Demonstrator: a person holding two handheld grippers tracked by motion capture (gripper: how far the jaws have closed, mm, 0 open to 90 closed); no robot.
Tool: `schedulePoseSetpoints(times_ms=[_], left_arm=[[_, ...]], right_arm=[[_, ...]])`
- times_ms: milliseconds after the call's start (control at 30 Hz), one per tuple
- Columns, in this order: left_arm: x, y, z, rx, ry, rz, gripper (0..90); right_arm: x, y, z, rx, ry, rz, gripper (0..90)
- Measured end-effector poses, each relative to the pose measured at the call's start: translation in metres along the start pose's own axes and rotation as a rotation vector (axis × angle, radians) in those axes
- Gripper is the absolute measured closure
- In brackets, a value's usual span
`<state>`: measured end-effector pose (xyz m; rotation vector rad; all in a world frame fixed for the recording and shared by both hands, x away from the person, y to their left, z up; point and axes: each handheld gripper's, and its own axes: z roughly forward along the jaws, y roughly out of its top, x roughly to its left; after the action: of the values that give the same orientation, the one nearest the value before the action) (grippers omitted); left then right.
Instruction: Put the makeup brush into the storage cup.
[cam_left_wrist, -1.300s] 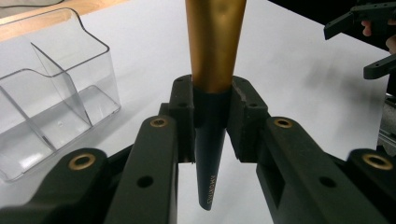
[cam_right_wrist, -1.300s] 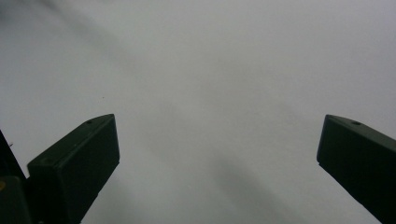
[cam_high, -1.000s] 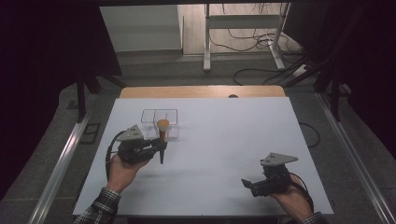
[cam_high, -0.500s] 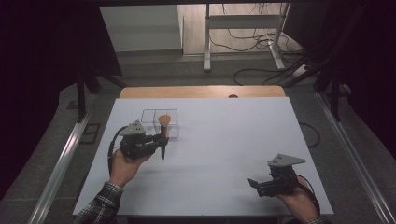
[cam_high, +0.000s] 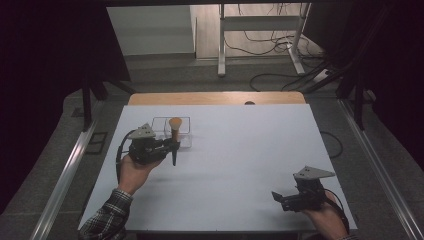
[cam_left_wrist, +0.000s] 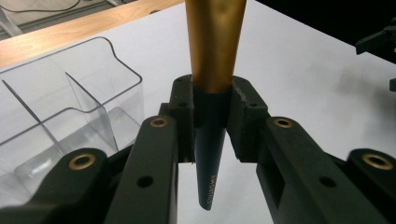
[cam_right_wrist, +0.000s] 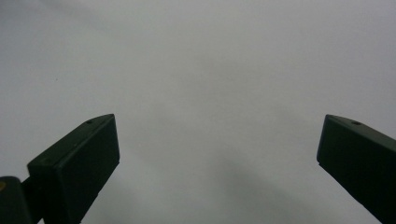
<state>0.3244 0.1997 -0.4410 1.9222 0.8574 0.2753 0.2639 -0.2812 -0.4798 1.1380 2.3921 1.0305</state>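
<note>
The left tongs (cam_left_wrist: 210, 135) are clenched on the tapered handle (cam_left_wrist: 212, 70) (gold above, dark below), held upright beside the clear organizer (cam_left_wrist: 70, 116). It is judged light, rigid, slippery; a mid-taper grip suits. The right tongs (cam_high: 290, 199) are released over open counter (cam_high: 240, 150).

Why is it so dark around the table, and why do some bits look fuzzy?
High view: the white table is lit while the room at both sides is black. Left gripper view: the brush in the left gripper is sharp, and the clear box behind is slightly soft. Right gripper view: the right gripper and the table look blurry, with a soft shadow.
</note>
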Motion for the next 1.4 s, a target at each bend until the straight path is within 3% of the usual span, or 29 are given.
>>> schedulePoseSetpoints(times_ms=[1400], left_arm=[[0.031, 0.050, 0.018, -0.029, 0.066, -0.024, 73.6]], right_arm=[[-0.016, -0.020, -0.019, 0.004, -0.032, 0.040, 0.0]])
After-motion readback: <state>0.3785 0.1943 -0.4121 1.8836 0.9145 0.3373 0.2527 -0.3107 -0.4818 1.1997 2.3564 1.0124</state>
